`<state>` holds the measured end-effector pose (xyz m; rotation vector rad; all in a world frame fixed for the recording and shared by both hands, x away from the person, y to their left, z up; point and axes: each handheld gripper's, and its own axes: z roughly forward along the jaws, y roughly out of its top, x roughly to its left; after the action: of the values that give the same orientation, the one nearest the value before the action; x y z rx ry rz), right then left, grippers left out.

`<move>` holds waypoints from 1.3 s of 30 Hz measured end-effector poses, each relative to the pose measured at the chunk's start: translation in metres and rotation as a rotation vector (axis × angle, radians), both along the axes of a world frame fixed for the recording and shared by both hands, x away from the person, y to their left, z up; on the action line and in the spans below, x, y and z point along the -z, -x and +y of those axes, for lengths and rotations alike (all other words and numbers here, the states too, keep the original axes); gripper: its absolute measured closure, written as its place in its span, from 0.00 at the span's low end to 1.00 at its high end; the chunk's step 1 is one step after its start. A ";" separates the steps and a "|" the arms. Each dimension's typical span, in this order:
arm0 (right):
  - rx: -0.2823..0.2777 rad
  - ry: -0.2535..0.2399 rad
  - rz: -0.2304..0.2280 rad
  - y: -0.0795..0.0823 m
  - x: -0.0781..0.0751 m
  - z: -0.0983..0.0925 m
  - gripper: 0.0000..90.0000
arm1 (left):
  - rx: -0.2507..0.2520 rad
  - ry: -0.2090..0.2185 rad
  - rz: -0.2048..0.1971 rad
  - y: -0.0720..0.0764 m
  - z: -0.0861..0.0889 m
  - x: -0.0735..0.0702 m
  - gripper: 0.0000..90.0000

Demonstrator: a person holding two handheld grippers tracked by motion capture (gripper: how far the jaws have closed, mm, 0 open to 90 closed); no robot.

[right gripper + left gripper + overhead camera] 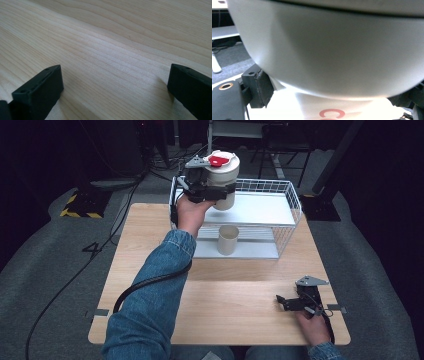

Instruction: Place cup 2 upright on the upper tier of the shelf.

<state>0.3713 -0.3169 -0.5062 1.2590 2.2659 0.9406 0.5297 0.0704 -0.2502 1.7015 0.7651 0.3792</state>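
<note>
Grip on the tall cream-white paper cup with the red-marked lid (pixel 223 179) comes from your left hand-held gripper (pixel 206 190), jaws pinching its side so it hangs upright above the white wire basket (pixel 295 202), probably ready to go down beside the shorter open cream cup (pixel 228 239) inside. Your right hand-held gripper (pixel 292 303) rests spread and empty on the pale wooden desk (pixel 235 310), well clear of the lift.

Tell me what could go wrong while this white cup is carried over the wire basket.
The left hand-held gripper holds the white cup only by its side, high above the wire basket; it might slip and fall. Lowered carelessly, it might knock over the second cup standing upright below it.
</note>
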 end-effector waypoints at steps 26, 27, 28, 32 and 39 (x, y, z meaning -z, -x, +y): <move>0.000 0.001 0.001 0.000 0.000 0.000 0.00 | -0.040 -0.056 0.023 -0.020 -0.034 0.027 0.15; 0.000 0.002 0.002 0.000 0.000 0.000 0.00 | -0.039 -0.058 0.025 -0.020 -0.035 0.028 0.15; 0.000 0.002 0.001 0.000 0.000 0.000 0.00 | -0.038 -0.056 0.026 -0.020 -0.036 0.029 0.15; 0.000 0.001 0.001 0.000 0.000 0.000 0.00 | -0.039 -0.057 0.024 -0.020 -0.038 0.030 0.15; 0.000 0.001 0.001 0.000 0.000 0.000 0.00 | -0.045 -0.064 0.022 -0.021 -0.039 0.031 0.15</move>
<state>0.3712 -0.3169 -0.5060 1.2598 2.2669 0.9392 0.5505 0.0313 -0.2816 1.7527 0.8159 0.4205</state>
